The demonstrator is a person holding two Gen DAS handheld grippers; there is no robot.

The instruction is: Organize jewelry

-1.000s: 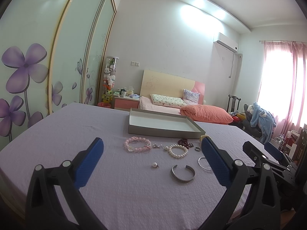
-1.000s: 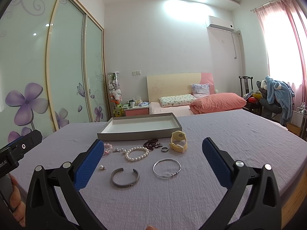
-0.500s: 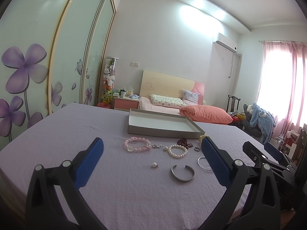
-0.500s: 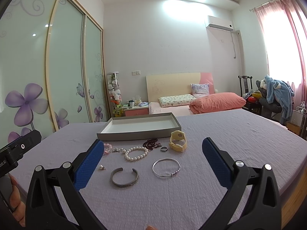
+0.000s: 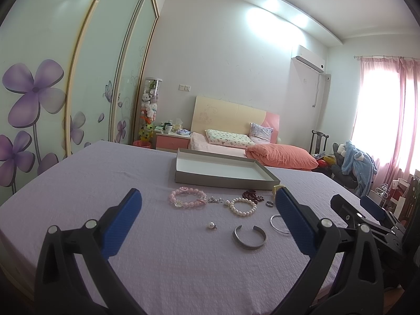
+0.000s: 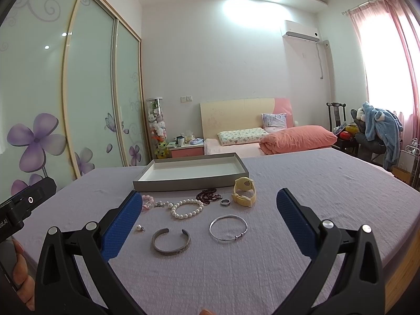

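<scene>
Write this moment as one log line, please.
left tool: open, empty | right tool: open, empty | tray: empty | jewelry: on bedspread

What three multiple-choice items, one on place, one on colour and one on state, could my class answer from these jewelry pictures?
1. Where is the watch?
A. in the tray
B. on the bed cover beside the ring
C. in a gripper

2. What colour is the bead bracelet left of the pearl bracelet?
A. pink
B. green
C. black

3. What state is the tray in?
A. full of jewelry
B. shut with a lid
C. open and empty

Key: 1 B, the watch lies on the bed cover next to the ring. 2 A, its beads are pink. 3 C, only the white floor shows inside.
</scene>
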